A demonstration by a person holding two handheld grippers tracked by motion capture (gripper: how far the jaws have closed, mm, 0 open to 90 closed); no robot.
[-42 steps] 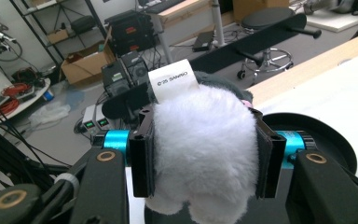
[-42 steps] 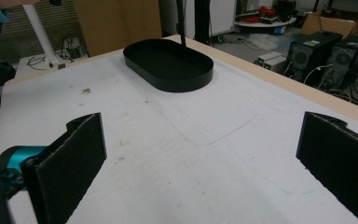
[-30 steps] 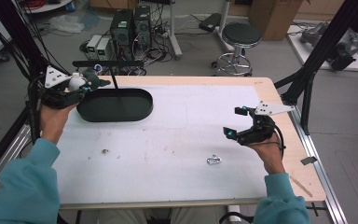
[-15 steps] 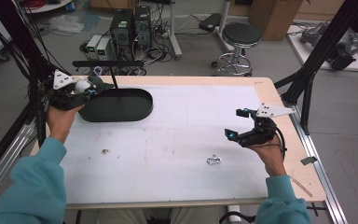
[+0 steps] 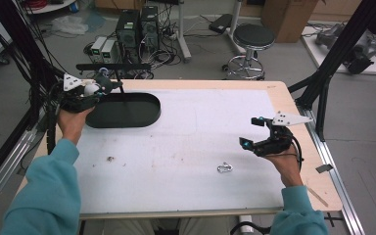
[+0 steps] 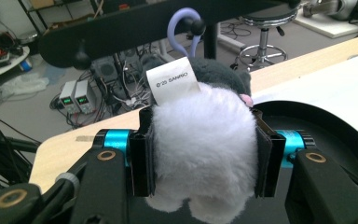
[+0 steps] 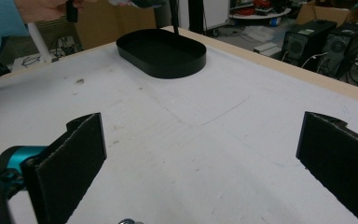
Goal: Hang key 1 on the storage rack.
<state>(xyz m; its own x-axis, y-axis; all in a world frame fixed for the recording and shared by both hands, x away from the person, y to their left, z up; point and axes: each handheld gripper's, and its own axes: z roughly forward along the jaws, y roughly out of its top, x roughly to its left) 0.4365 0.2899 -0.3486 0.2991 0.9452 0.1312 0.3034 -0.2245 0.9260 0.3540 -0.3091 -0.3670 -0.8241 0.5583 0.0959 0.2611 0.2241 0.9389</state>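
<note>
At the table's far left corner, the left gripper (image 6: 204, 163) clamps a white plush toy (image 6: 204, 154), its lilac loop (image 6: 182, 28) hooked on the black stand's peg (image 6: 196, 27) above the black tray (image 5: 123, 110), so release remains, while the right gripper (image 5: 259, 142) waits wide open, holding nothing.

Plush toy (image 6: 204, 149) above tray's (image 5: 142, 120) left end

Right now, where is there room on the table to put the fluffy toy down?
Widest bare stretch: the white mat between the black tray and the right gripper. The tray looks empty too. Near the front, a metal clip and a small brown speck lie.
</note>
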